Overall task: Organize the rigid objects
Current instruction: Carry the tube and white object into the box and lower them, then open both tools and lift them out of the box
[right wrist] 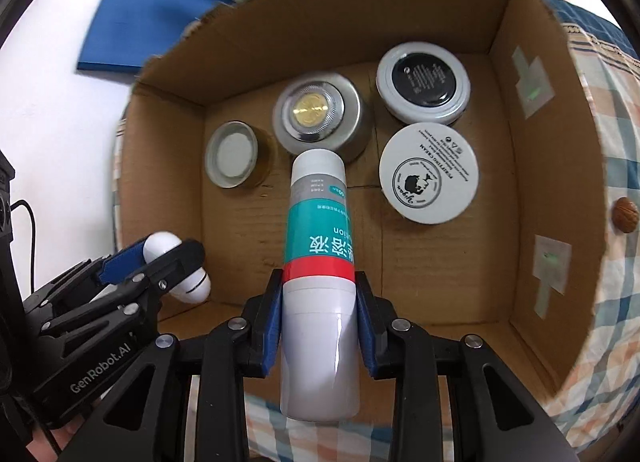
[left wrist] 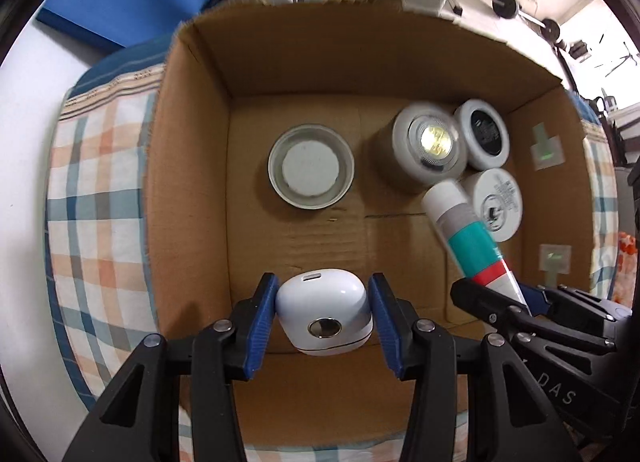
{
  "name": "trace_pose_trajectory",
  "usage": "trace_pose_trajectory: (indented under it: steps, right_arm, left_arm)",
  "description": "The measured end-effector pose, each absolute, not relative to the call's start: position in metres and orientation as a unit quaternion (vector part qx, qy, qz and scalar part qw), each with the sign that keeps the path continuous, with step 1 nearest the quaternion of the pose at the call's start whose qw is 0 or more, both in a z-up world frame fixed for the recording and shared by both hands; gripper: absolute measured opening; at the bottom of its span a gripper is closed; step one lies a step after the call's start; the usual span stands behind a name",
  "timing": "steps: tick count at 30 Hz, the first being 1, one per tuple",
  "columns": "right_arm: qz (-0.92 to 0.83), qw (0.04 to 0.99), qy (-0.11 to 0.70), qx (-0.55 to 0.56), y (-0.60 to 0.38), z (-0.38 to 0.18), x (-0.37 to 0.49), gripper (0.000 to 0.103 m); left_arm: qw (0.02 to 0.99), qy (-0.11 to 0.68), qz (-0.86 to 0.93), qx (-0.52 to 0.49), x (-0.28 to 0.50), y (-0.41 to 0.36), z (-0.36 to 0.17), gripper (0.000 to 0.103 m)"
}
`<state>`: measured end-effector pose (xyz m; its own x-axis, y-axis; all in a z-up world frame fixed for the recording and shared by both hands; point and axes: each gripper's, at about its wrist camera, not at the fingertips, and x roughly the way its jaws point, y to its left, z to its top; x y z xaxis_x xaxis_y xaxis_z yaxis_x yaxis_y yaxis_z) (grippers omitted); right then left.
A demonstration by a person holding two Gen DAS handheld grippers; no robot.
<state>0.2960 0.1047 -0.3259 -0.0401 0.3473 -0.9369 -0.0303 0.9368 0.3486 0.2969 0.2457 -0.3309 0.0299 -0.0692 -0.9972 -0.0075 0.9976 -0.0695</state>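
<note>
My left gripper (left wrist: 323, 312) is shut on a white rounded case (left wrist: 324, 316) and holds it over the near left part of an open cardboard box (left wrist: 192, 166). My right gripper (right wrist: 319, 320) is shut on a white, teal and red bottle (right wrist: 318, 254) and holds it above the box (right wrist: 556, 190), its far end toward the box floor. The bottle (left wrist: 468, 236) and the right gripper (left wrist: 520, 300) also show at the right of the left wrist view. The left gripper (right wrist: 160, 262) with the case (right wrist: 188, 286) shows at the left of the right wrist view.
In the box lie a small jar with a grey lid (right wrist: 232, 160), a silver round tin with a gold centre (right wrist: 316, 114), a black-topped jar (right wrist: 423, 80) and a white cream jar (right wrist: 429, 173). A plaid cloth (left wrist: 92, 198) lies under the box. A blue mat (right wrist: 144, 26) lies beyond. A walnut (right wrist: 625, 215) sits right.
</note>
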Motion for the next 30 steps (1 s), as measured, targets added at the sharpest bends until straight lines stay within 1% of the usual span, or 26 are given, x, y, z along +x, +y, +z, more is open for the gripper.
trace_pose_trajectory:
  steps: [3,6,11,24,25,27,29,30]
  right_arm:
    - [0.125,0.686,0.709,0.105,0.118,-0.348,0.300,0.034]
    - [0.111,0.707,0.693,0.087,0.130,-0.357,0.300,0.034]
    - [0.099,0.708,0.695,0.075,0.145,-0.382,0.302,0.035]
    - [0.052,0.673,0.737,0.033,0.179,-0.424,0.299,0.036]
    - [0.050,0.673,0.737,0.028,0.181,-0.425,0.297,0.037]
    - [0.046,0.671,0.739,0.021,0.185,-0.428,0.294,0.046]
    - [0.045,0.668,0.742,0.024,0.180,-0.428,0.298,0.063]
    - [0.043,0.668,0.742,0.023,0.178,-0.427,0.298,0.065]
  left_arm:
    - [0.707,0.707,-0.025,-0.015,0.301,0.248,-0.347,0.044]
    - [0.697,0.716,-0.028,-0.004,0.304,0.249,-0.362,0.044]
    - [0.682,0.731,-0.030,-0.007,0.305,0.253,-0.385,0.044]
    - [0.674,0.738,-0.021,-0.033,0.293,0.282,-0.408,0.044]
    - [0.675,0.737,-0.018,-0.034,0.292,0.284,-0.408,0.044]
    - [0.676,0.736,-0.016,-0.038,0.292,0.286,-0.405,0.044]
    - [0.679,0.733,-0.009,-0.034,0.292,0.284,-0.401,0.045]
    - [0.682,0.731,-0.010,-0.036,0.291,0.284,-0.398,0.048]
